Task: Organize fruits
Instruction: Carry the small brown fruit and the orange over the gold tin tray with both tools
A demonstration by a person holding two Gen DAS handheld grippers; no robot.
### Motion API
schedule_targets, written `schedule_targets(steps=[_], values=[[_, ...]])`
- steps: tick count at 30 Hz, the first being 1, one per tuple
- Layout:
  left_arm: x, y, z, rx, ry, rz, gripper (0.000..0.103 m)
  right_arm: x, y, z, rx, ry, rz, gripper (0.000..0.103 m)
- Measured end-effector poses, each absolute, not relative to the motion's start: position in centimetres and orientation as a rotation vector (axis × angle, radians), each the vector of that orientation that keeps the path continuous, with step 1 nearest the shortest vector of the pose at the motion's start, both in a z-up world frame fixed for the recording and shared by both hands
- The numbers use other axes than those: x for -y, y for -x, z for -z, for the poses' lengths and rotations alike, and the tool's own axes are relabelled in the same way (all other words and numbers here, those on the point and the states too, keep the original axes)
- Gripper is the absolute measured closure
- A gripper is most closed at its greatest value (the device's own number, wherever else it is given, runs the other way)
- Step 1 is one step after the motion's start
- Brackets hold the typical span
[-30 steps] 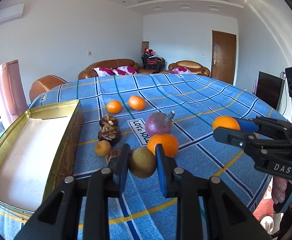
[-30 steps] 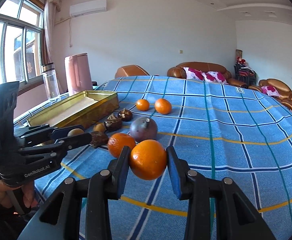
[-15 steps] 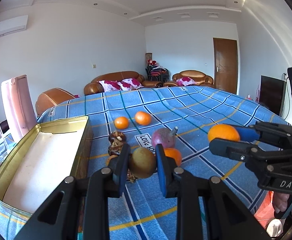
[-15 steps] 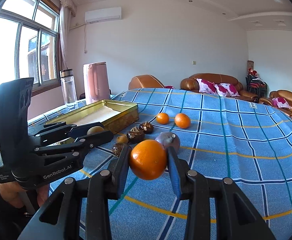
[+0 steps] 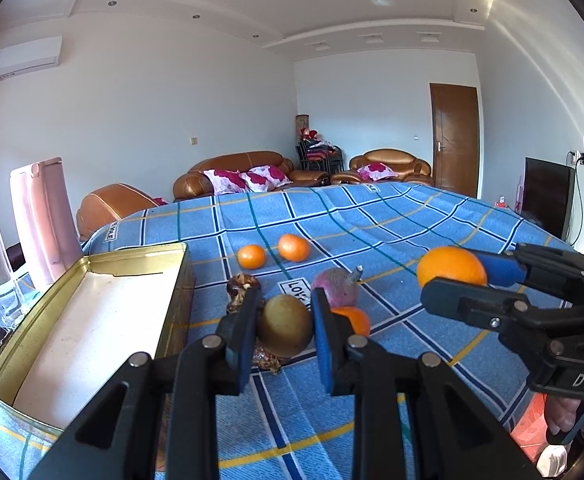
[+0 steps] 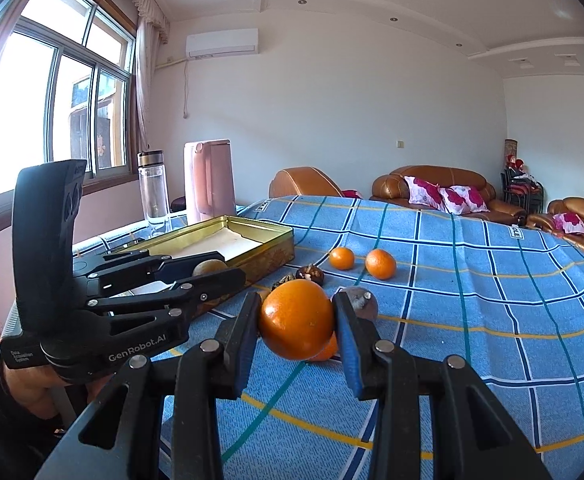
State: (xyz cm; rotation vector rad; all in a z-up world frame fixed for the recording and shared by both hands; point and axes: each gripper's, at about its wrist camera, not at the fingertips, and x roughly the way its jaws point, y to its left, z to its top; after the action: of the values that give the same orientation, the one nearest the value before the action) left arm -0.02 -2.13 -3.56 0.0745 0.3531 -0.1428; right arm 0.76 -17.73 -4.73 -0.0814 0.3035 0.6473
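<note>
Though dimpled, glossy orange (image 6: 296, 320) (round)

- table under a blue checked cloth (image 5: 391, 216)
- open gold tin (image 5: 92, 320) at its left edge
- two small oranges (image 5: 274, 253), a purple fruit (image 5: 333, 286), dark brown fruits (image 5: 242, 284) loose beside the tin

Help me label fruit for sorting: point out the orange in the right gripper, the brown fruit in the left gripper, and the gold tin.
orange (image 6: 295, 320), right wrist view, centre of its peel.
brown fruit (image 5: 285, 325), left wrist view, middle of its front.
gold tin (image 5: 132, 254), left wrist view, far rim.
</note>
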Motion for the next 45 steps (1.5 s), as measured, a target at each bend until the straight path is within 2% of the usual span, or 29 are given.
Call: schedule_targets(steps=[27,45], values=[[1.5,1.2,2.4,-0.272,-0.096,0.092,0.076,17.0,-0.2,3.8,-0.220,0.098,-0.669,0.064],[-3.3,-0.3,1.6,-0.294,-0.068,0.005,0.076,12.5,-2.5,1.9,-0.198,0.150,-0.730,0.064]])
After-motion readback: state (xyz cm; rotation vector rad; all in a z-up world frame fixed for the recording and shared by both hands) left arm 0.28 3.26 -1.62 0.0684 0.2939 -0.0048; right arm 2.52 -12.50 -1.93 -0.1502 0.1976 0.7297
